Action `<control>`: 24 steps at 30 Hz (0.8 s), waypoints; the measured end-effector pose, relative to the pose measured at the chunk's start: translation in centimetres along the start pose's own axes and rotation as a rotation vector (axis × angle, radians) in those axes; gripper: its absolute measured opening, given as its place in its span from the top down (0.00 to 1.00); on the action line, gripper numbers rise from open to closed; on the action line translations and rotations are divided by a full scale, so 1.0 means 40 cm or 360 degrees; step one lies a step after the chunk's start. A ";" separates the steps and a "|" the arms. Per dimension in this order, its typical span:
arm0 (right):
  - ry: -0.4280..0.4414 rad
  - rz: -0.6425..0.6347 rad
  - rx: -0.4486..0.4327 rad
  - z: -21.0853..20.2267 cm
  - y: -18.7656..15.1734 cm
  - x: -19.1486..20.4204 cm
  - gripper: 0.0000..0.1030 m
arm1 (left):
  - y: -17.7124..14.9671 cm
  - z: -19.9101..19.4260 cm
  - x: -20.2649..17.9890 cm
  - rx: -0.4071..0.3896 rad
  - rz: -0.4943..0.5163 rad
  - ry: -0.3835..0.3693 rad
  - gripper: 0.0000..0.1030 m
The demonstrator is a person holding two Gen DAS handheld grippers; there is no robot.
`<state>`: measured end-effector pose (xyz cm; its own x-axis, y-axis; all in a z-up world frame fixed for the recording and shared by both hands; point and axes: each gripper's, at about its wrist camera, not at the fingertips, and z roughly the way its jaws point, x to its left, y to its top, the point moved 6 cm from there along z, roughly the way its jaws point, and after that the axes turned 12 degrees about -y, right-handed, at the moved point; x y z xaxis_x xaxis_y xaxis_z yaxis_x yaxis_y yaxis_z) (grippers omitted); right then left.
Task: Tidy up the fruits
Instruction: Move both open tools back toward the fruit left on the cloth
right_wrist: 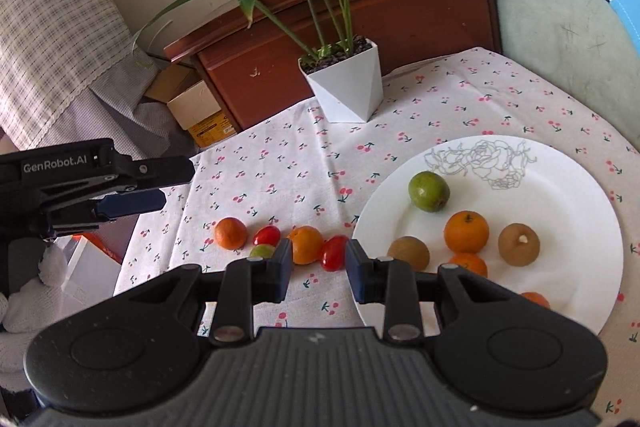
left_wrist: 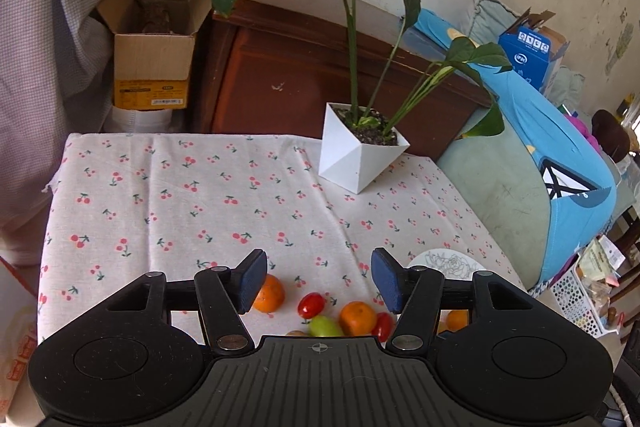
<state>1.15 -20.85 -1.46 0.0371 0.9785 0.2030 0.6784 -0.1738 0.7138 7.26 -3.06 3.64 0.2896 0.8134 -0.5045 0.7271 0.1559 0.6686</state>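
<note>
A row of loose fruit lies on the cherry-print cloth: a tangerine [right_wrist: 230,233], a red tomato [right_wrist: 267,235], a small green fruit [right_wrist: 262,251], a second tangerine [right_wrist: 306,244] and another red tomato [right_wrist: 334,253]. The white plate [right_wrist: 560,187] on the right holds a green fruit [right_wrist: 429,191], tangerines [right_wrist: 466,237] and two brown fruits [right_wrist: 519,244]. My right gripper [right_wrist: 319,269] hovers over the row by the plate's left rim, narrowly open and empty. My left gripper [left_wrist: 320,283] is open above the same row [left_wrist: 358,317], nothing between its pads.
A white angular pot with a leafy plant [right_wrist: 344,91] stands at the back of the table. Behind it is a brown wooden headboard [left_wrist: 320,67]; a cardboard box [left_wrist: 152,67] sits at the far left. A blue-covered cushion [left_wrist: 560,155] borders the right edge.
</note>
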 end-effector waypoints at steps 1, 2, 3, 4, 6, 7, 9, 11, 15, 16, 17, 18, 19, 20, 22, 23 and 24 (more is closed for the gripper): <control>0.0005 -0.0017 0.0009 0.003 -0.005 0.008 0.70 | -0.004 -0.002 0.007 0.0005 -0.0006 0.0010 0.44; 0.0002 -0.0029 0.0018 0.008 -0.009 0.013 0.70 | -0.008 -0.004 0.015 0.0011 -0.0014 0.0022 0.44; -0.0004 -0.0040 0.0025 0.013 -0.013 0.017 0.70 | -0.011 -0.005 0.022 0.0015 -0.0021 0.0030 0.44; -0.0009 -0.0052 0.0034 0.018 -0.018 0.021 0.70 | -0.014 -0.007 0.028 0.0020 -0.0027 0.0035 0.44; -0.0017 -0.0072 0.0049 0.026 -0.027 0.027 0.70 | -0.022 -0.009 0.037 0.0042 -0.0026 0.0041 0.44; -0.0026 -0.0082 0.0057 0.031 -0.032 0.030 0.70 | -0.026 -0.010 0.040 0.0051 -0.0023 0.0047 0.44; -0.0043 -0.0099 0.0063 0.038 -0.038 0.034 0.70 | -0.035 -0.013 0.050 0.0063 -0.0025 0.0068 0.44; -0.0078 -0.0134 0.0055 0.046 -0.042 0.041 0.70 | -0.041 -0.015 0.060 0.0073 -0.0030 0.0085 0.44; -0.0165 -0.0218 0.0025 0.062 -0.044 0.056 0.70 | -0.045 -0.021 0.075 0.0083 -0.0043 0.0102 0.44; -0.0175 -0.0238 0.0024 0.067 -0.044 0.060 0.70 | -0.044 -0.023 0.076 0.0081 -0.0046 0.0098 0.44; -0.0180 -0.0255 0.0024 0.072 -0.046 0.063 0.70 | -0.043 -0.026 0.077 0.0078 -0.0048 0.0095 0.44; -0.0186 -0.0267 0.0025 0.076 -0.047 0.066 0.70 | -0.042 -0.028 0.078 0.0075 -0.0048 0.0093 0.44; -0.0195 -0.0275 0.0027 0.081 -0.048 0.068 0.70 | -0.041 -0.029 0.079 0.0072 -0.0050 0.0092 0.44; -0.0207 -0.0280 0.0028 0.086 -0.049 0.069 0.70 | -0.040 -0.031 0.080 0.0071 -0.0055 0.0089 0.44; -0.0225 -0.0284 0.0028 0.093 -0.049 0.069 0.70 | -0.042 -0.033 0.080 0.0074 -0.0057 0.0082 0.44; -0.0239 -0.0287 0.0024 0.095 -0.049 0.069 0.70 | -0.044 -0.033 0.080 0.0078 -0.0054 0.0081 0.44; -0.0253 -0.0288 0.0016 0.097 -0.048 0.067 0.70 | -0.046 -0.033 0.080 0.0083 -0.0052 0.0080 0.44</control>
<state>2.80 -17.45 -4.85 0.0286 0.9989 -0.0361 0.6919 0.0063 0.7220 6.03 0.00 1.50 0.2343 0.8357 -0.4967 0.7677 0.1544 0.6220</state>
